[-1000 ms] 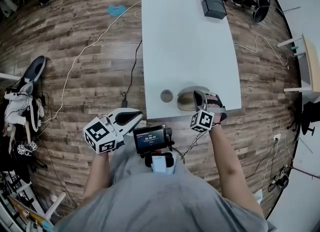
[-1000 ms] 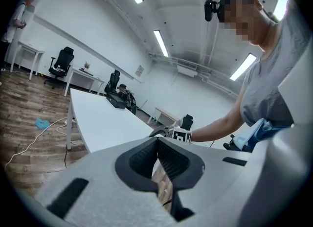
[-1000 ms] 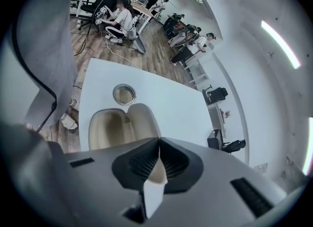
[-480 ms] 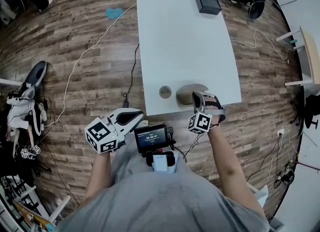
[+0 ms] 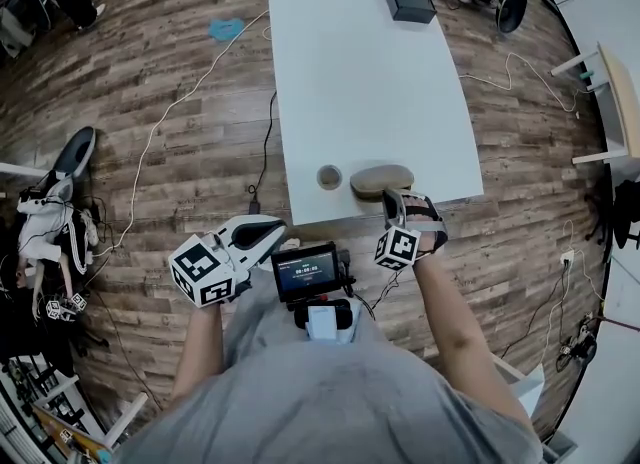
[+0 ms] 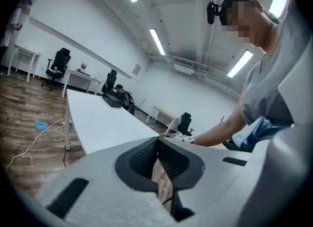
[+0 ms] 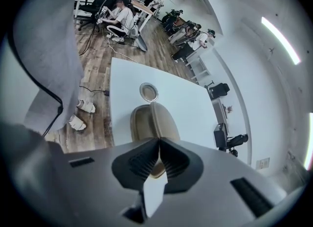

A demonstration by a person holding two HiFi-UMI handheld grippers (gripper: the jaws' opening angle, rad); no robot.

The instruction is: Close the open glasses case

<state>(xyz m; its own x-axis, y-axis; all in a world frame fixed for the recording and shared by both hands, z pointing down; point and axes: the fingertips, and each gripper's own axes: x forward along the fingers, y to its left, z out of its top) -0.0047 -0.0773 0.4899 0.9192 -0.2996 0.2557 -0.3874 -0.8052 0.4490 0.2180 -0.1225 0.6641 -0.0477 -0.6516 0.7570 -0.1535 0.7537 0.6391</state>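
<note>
On the table (image 5: 370,72), shut glasses case (image 5: 381,181) beside a round dish (image 5: 329,177); left tongs (image 6: 157,140), right tongs (image 7: 159,140) both clenched empty.

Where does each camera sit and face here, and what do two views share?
Head view: on the person's head, steeply down at the white table; torso, arms, left gripper, right gripper show.
Left gripper view: on the left gripper, along the table; its shut jaws, person's forearm.
Right gripper view: on the right gripper, toward the tan oval glasses case; shut jaws, grey shirt.
Shared: head and right gripper views show the case and small round grey object.
</note>
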